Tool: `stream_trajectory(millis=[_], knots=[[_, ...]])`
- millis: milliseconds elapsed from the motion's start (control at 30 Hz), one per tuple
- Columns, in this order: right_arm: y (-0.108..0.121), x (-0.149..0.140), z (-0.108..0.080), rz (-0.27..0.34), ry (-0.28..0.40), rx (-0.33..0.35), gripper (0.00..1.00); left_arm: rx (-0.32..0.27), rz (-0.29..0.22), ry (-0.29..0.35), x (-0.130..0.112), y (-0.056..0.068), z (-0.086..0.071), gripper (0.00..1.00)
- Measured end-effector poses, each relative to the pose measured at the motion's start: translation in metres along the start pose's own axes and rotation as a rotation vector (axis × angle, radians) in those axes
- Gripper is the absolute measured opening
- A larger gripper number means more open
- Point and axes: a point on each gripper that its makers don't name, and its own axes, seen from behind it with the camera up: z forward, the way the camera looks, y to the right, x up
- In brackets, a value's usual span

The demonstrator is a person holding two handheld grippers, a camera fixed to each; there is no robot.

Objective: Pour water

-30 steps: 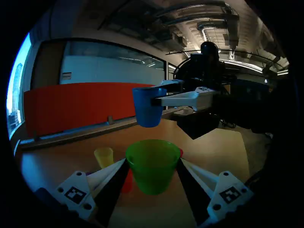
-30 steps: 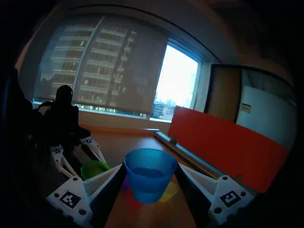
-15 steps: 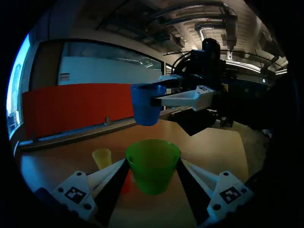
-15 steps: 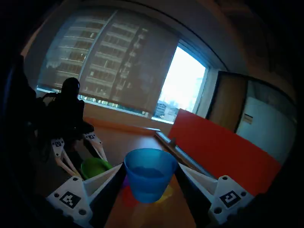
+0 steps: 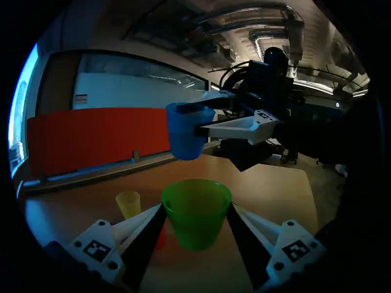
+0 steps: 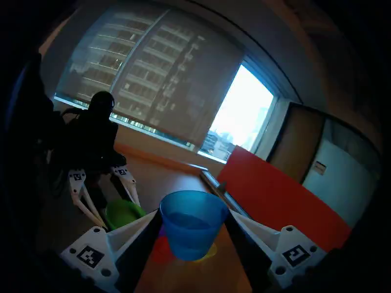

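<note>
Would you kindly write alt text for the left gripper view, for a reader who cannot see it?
The left gripper grips a green cup between its jaws in the foreground, while the right gripper holds a blue cup higher up, beyond it. A yellow cup stands on the wooden table below, with a red panel behind.

Wooden table (image 5: 278, 185) in warm light. Along its far edge a low rail (image 5: 97, 170), and just behind it a red panel (image 5: 97, 134). Above the panel a glass wall (image 5: 132, 85), white behind it. Bare dark ceiling (image 5: 195, 29) with pipes (image 5: 262, 36) and light strips (image 5: 315, 84). On another side a wide window (image 6: 239, 115), very bright, mostly under a blind (image 6: 146, 83); tall buildings dim through it. Beside the window a brown board (image 6: 291, 151).
</note>
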Motion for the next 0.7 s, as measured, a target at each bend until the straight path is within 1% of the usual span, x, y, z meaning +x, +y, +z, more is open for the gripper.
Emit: stream_trajectory(millis=[700], knots=[[-0.0045, 0.0055, 0.0007, -0.14, -0.011, 0.024, 0.91, -0.033, 0.0, 0.014, 0.0039, 0.0078, 0.0041, 0.85]])
